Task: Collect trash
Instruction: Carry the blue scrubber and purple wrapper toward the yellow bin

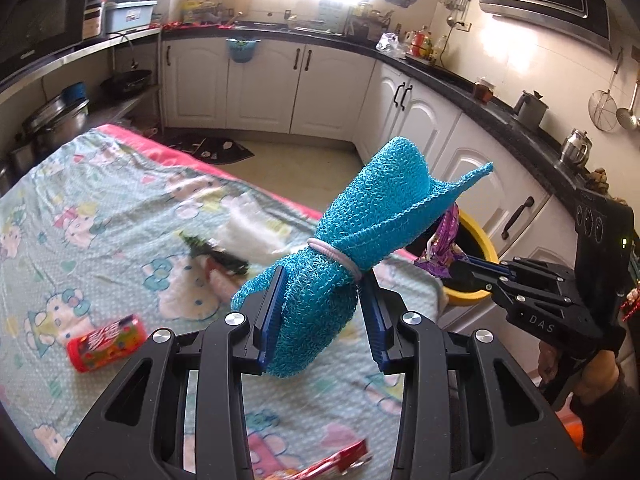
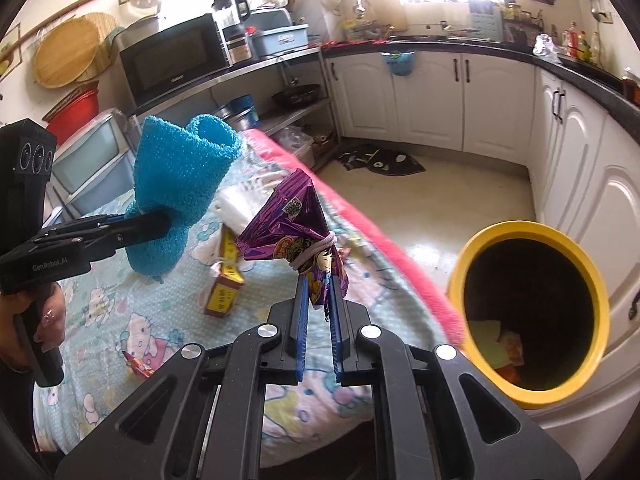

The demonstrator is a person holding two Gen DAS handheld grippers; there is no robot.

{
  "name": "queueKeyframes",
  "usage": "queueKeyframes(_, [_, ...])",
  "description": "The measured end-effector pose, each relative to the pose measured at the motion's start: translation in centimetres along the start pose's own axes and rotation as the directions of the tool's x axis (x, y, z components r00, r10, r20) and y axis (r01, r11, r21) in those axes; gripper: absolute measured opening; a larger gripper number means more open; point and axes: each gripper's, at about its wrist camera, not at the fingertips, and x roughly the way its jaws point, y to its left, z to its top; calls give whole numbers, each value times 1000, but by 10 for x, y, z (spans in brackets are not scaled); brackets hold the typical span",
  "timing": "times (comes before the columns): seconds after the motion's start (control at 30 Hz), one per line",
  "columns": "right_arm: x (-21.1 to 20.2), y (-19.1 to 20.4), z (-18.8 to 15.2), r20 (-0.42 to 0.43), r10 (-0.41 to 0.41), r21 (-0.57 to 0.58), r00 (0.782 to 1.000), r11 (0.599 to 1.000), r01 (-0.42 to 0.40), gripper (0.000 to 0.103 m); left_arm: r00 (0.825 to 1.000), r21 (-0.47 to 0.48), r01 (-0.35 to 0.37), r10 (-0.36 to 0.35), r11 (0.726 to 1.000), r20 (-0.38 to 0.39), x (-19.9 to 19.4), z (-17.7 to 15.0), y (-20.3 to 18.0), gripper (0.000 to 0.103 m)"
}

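My left gripper (image 1: 320,280) is shut on a blue knitted cloth (image 1: 360,232) tied with a pale band, held up above the table. From the right wrist view the same cloth (image 2: 180,184) hangs in the left gripper (image 2: 160,220) at the left. My right gripper (image 2: 320,284) is shut on a purple snack wrapper (image 2: 296,220) tied with a pale band, lifted over the table's edge. A yellow-rimmed bin (image 2: 532,308) stands on the floor just right of the table, with some scraps inside. In the left wrist view the right gripper (image 1: 460,266) holds the wrapper (image 1: 444,244) beside the bin (image 1: 480,236).
The table wears a cartoon-print cloth (image 1: 80,216) with a pink edge. On it lie a red candy tube (image 1: 106,342), a dark wrapper (image 1: 216,254), white tissue (image 1: 252,224), a red packet (image 1: 340,460) and a small brown box (image 2: 224,292). White cabinets (image 2: 600,184) ring the floor.
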Motion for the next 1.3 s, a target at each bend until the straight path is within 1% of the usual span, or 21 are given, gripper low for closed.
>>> queueKeyframes(0.23, [-21,-22,1,38,-57,35,998,998,55,10,1000,-28,14,-14,1000,0,11,13,-17,29])
queueKeyframes(0.37, [-33,-37,2,59,-86,59,995,995,82,10,999,-43,44,-44,998,-1,17,21,-27,29])
queueKeyframes(0.57, [-48,-60,3,86,-134,100,987,987,125,10,998,-26,59,-58,998,12,24,32,-47,29])
queueKeyframes(0.83, [-69,-99,1,115,-213,177,970,965,191,10,996,9,86,-86,996,4,43,46,-78,29])
queueKeyframes(0.97, [-79,-120,-3,123,-255,224,959,949,224,10,995,33,101,-100,994,-6,56,52,-98,29])
queueKeyframes(1.2, [-90,-151,-10,121,-318,279,940,920,275,10,993,48,117,-116,992,-36,82,58,-120,29])
queueKeyframes(1.3, [-90,-163,-12,110,-334,294,936,911,291,10,990,47,128,-125,991,-57,97,59,-128,29])
